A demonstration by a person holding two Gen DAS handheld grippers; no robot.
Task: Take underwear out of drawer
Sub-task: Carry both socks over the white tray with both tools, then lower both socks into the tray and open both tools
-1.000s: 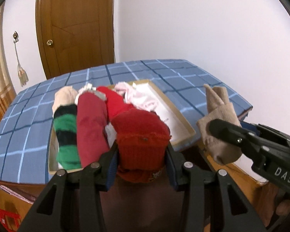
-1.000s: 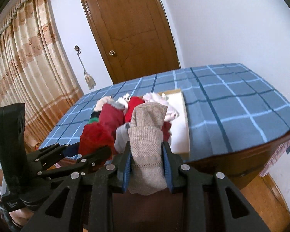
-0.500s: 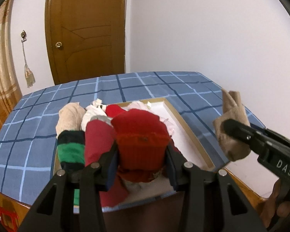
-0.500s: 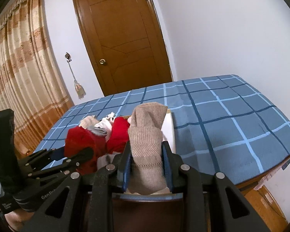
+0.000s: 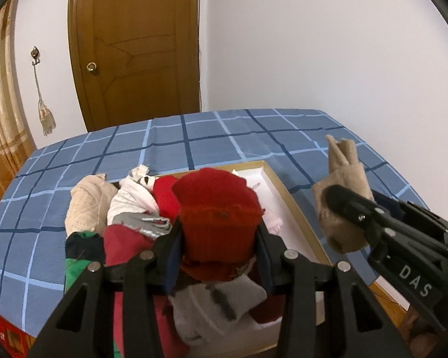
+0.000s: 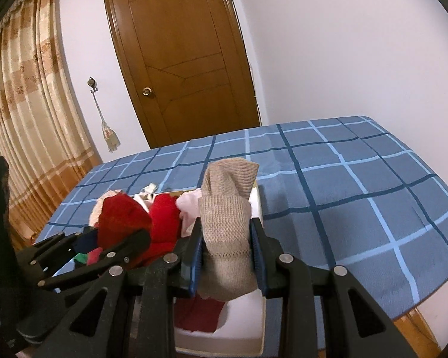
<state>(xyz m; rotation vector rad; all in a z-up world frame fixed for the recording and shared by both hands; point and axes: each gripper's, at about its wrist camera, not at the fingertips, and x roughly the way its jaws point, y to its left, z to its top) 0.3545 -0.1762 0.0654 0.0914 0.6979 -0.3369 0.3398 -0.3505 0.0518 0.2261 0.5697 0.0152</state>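
Note:
My left gripper [image 5: 219, 238] is shut on a rolled red knit garment [image 5: 218, 208] and holds it above the open drawer [image 5: 295, 205], a shallow white box with a tan rim lying on the blue checked surface. My right gripper [image 6: 225, 247] is shut on a rolled beige knit garment [image 6: 225, 217], also raised over the drawer's right side [image 6: 257, 203]. The beige roll shows in the left wrist view [image 5: 343, 197], the red roll in the right wrist view [image 6: 122, 217]. Several rolled garments remain in the drawer: cream [image 5: 86, 203], white-grey [image 5: 134, 203], dark red, green-black, pink.
The blue checked cloth [image 6: 358, 185] spreads to the right and behind the drawer. A wooden door [image 6: 182, 59] stands at the back, a curtain [image 6: 24, 119] at the left. The surface's front edge drops to a wooden floor [image 6: 415, 334].
Both grippers have risen and moved forward over the drawer, each still holding its roll. The drawer sits lower and closer in both views.

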